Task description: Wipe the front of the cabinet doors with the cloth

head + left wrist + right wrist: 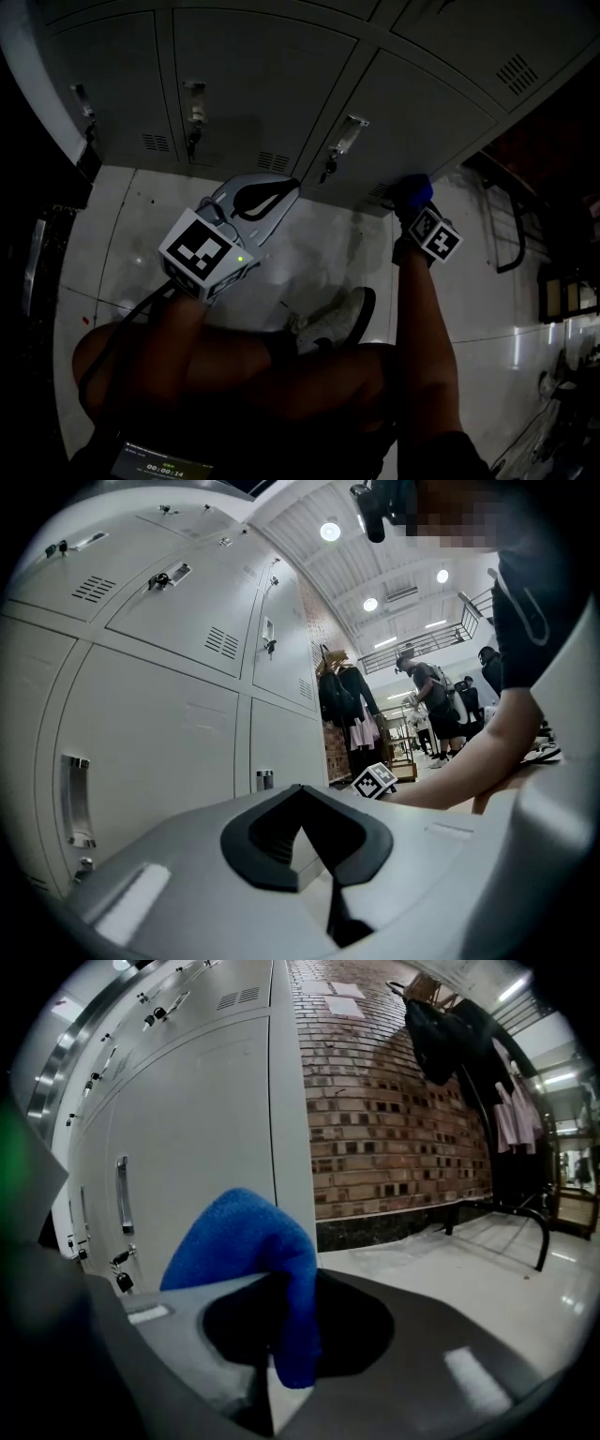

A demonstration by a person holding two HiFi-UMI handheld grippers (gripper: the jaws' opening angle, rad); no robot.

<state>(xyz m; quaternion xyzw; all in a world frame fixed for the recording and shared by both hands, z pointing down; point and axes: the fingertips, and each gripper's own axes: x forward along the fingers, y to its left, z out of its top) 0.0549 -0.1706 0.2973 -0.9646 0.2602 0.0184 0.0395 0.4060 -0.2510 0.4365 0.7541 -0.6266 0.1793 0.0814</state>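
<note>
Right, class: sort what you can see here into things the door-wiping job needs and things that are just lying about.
Part of the job:
blue cloth
right claw, shut on it
grey locker doors

Just about:
left claw, shut and empty
hanging coats
black metal frame
brick wall

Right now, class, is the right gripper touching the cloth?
Touching. The right gripper view shows the right gripper with its jaws shut on the cloth, which bunches up above them.

Bunched blue cloth (239,1241) low beside closed pale-grey cabinet doors (197,1129).
</note>
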